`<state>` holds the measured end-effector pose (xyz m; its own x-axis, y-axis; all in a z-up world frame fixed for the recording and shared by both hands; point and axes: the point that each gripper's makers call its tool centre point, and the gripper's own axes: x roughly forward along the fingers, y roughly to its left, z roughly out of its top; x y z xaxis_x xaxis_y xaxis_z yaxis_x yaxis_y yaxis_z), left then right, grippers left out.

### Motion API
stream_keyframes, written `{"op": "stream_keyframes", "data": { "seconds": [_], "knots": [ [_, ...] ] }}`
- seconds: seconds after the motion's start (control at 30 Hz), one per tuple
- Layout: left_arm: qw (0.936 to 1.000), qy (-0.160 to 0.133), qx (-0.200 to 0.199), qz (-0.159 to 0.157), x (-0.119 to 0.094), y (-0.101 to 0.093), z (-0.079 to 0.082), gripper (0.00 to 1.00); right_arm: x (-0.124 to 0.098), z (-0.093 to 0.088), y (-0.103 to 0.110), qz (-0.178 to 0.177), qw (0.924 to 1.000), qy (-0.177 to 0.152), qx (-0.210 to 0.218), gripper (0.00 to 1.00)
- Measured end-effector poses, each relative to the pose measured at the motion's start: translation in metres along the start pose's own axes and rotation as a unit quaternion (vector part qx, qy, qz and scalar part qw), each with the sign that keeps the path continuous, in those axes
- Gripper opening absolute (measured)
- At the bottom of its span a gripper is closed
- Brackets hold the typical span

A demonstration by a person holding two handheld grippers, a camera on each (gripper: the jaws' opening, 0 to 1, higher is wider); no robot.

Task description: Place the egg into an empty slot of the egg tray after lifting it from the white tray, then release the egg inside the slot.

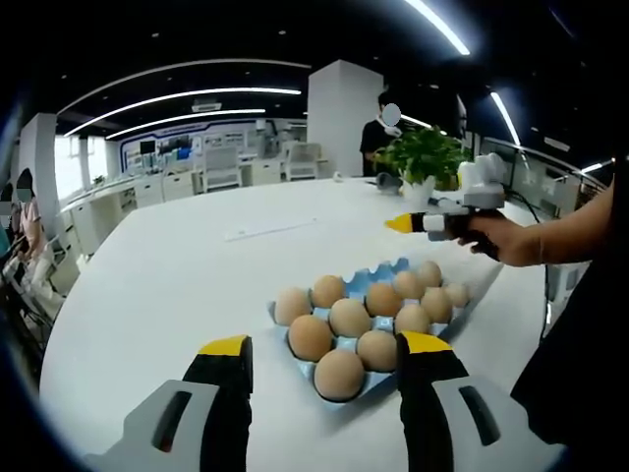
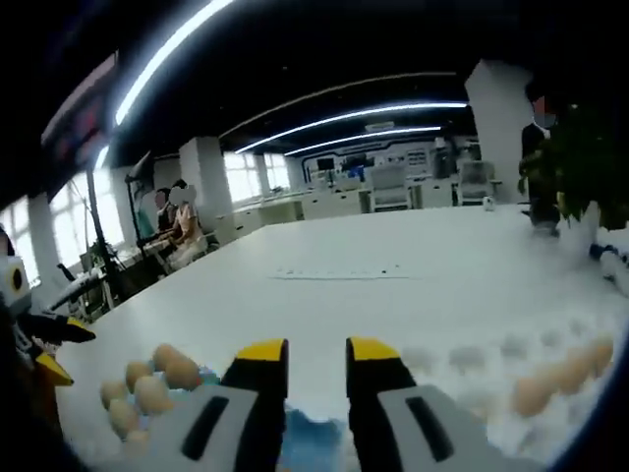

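1. Hovering above the table [image 1: 147,285], the left gripper [image 1: 324,346] has its jaws spread wide with nothing between them — the blue egg tray [image 1: 385,278] lies just beyond the tips.
2. The tray holds about ten brown eggs [image 1: 339,374]; bare blue cups show at its far end, so at least one slot looks empty.
3. In the right gripper view, the right gripper [image 2: 315,351] has its jaws parted by a narrow gap, with no egg in them. Blurred eggs lie to its lower left [image 2: 157,374] and at the right edge [image 2: 550,383].
4. The right-hand eggs appear to sit on something white, possibly the white tray — too smeared to be sure.
5. Judgement: early in the cycle. No egg is gripped or lifted; pick-up, carry, placement and release are all left.
6. Further off in the left gripper view, a hand [image 1: 501,236] holds the right gripper above the tray's far end.
7. Behind it, a potted plant [image 1: 425,157] stands on the table and a paper strip [image 1: 270,230] lies flat mid-table — neither is in the way.
8. Far back: a white pillar [image 1: 344,118], desks, and people at the room's edges.
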<state>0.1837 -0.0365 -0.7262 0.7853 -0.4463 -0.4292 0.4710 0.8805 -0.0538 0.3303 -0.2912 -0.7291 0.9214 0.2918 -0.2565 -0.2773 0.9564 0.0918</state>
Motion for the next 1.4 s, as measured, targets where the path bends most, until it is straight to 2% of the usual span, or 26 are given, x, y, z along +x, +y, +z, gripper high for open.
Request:
{"op": "stream_keyframes", "data": {
  "seconds": [0.07, 0.1, 0.13, 0.2, 0.3, 0.4, 0.53, 0.63, 0.73, 0.77, 0.8, 0.83, 0.87, 0.93, 1.03, 1.17, 1.4],
  "knots": [
    [1.0, 0.001, 0.0, -0.001, 0.0, 0.0, -0.001, 0.59, -0.011, 0.006, -0.034, -0.055, 0.9977, -0.021, -0.033, 0.22],
    [1.0, 0.001, -0.001, -0.001, 0.0, 0.0, -0.001, 0.59, -0.015, 0.005, -0.045, -0.071, 0.997, -0.018, -0.026, 0.22],
    [1.0, 0.0, -0.001, -0.002, 0.001, -0.001, -0.001, 0.59, -0.019, 0.003, -0.06, -0.09, 0.9958, -0.018, 0.001, 0.22],
    [1.0, 0.001, 0.0, -0.003, 0.001, -0.001, -0.001, 0.59, -0.024, -0.005, -0.08, -0.109, 0.9935, -0.006, 0.032, 0.22],
    [1.0, -0.001, 0.002, -0.004, 0.001, -0.001, 0.001, 0.59, -0.032, -0.014, -0.106, -0.143, 0.9886, -0.001, 0.046, 0.22],
    [1.0, -0.001, 0.002, -0.002, 0.0, 0.0, 0.002, 0.59, -0.039, -0.019, -0.117, -0.159, 0.9854, 0.005, 0.06, 0.22],
    [1.0, 0.001, 0.002, -0.001, 0.0, 0.001, 0.001, 0.59, -0.039, -0.032, -0.117, -0.158, 0.9857, 0.029, 0.052, 0.23],
    [1.0, -0.001, 0.003, -0.002, 0.0, -0.001, 0.002, 0.59, -0.04, -0.035, -0.118, -0.161, 0.9854, 0.032, 0.045, 0.23],
    [1.0, -0.003, 0.002, -0.002, -0.001, -0.001, 0.003, 0.59, -0.039, -0.044, -0.12, -0.16, 0.9841, 0.039, 0.068, 0.25],
    [1.0, -0.003, 0.002, -0.002, -0.001, -0.001, 0.004, 0.59, -0.039, -0.05, -0.119, -0.16, 0.983, 0.053, 0.073, 0.25],
    [1.0, -0.003, 0.003, -0.002, -0.001, -0.001, 0.004, 0.59, -0.037, -0.044, -0.12, -0.159, 0.9855, 0.038, 0.047, 0.26],
    [1.0, -0.003, 0.004, -0.001, -0.002, -0.001, 0.004, 0.59, -0.035, -0.048, -0.119, -0.155, 0.9861, 0.054, 0.028, 0.26],
    [1.0, -0.001, 0.003, -0.001, -0.002, 0.0, 0.003, 0.59, -0.032, -0.048, -0.117, -0.143, 0.9873, 0.062, -0.028, 0.26],
    [1.0, 0.0, 0.003, -0.001, -0.002, 0.0, 0.002, 0.59, -0.031, -0.048, -0.123, -0.144, 0.9883, 0.045, 0.023, 0.26],
    [1.0, -0.001, 0.004, -0.003, -0.001, -0.001, 0.002, 0.59, -0.031, -0.047, -0.121, -0.139, 0.989, 0.05, 0.003, 0.26],
    [1.0, -0.002, 0.007, -0.004, 0.0, -0.001, 0.003, 0.59, -0.034, -0.043, -0.124, -0.15, 0.9873, 0.042, 0.031, 0.25],
    [1.0, 0.003, 0.004, 0.003, -0.003, 0.003, -0.001, 0.59, -0.042, -0.02, -0.116, -0.137, 0.9898, 0.014, 0.035, 0.25]
  ]
}}
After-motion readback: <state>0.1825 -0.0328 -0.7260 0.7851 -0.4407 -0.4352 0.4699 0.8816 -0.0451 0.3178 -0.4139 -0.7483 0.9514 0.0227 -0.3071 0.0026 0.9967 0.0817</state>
